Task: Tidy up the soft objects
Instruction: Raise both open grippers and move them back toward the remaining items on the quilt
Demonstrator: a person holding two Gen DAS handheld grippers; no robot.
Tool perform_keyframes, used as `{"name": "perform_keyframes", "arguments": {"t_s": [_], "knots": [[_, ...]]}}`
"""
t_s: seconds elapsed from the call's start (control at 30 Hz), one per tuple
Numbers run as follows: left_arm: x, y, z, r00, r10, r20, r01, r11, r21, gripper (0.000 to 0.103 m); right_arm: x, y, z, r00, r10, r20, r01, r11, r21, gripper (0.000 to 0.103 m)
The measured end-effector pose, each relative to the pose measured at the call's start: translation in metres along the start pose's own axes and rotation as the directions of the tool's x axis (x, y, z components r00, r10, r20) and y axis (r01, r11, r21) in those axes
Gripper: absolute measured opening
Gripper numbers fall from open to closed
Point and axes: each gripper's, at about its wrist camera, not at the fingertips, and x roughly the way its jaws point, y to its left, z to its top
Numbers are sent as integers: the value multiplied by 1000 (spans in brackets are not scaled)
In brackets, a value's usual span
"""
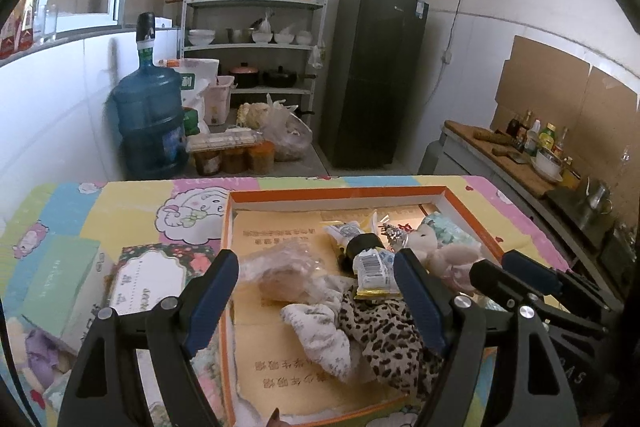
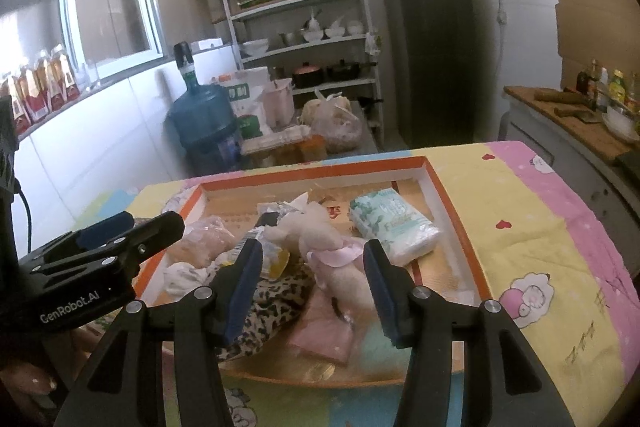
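Observation:
A shallow orange-rimmed box on the table holds a pile of soft things. My left gripper hangs open above a clear bag, a white flowered cloth, a leopard-print cloth and a barcoded snack packet. My right gripper is open over a pale plush toy, which lies between the fingers without the pads pressing on it. A tissue pack and a pink cloth lie beside the toy.
A green box and a flowered card box lie left of the orange-rimmed box on the cartoon tablecloth. Beyond the table stand a water jug, shelves and a fridge. A counter runs along the right.

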Motion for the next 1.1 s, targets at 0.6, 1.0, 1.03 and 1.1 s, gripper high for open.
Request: {"name": "perform_keyframes", "arguments": {"t_s": [0.6, 1.0, 1.03, 1.1], "knots": [[-55, 19, -11, 999, 13, 50, -13, 1000, 0, 80, -41, 31, -6, 999, -2, 41, 2, 1000, -20, 55], [-96, 33, -22, 996, 25, 91, -25, 1000, -6, 80, -68, 60, -14, 998, 7, 68, -4, 999, -43, 55], [-98, 34, -23, 995, 28, 93, -27, 1000, -7, 80, -70, 63, -15, 997, 10, 70, -7, 999, -45, 55], [-106, 37, -24, 994, 32, 102, -32, 999, -10, 80, -74, 69, -16, 997, 13, 73, -9, 999, -50, 55]]}}
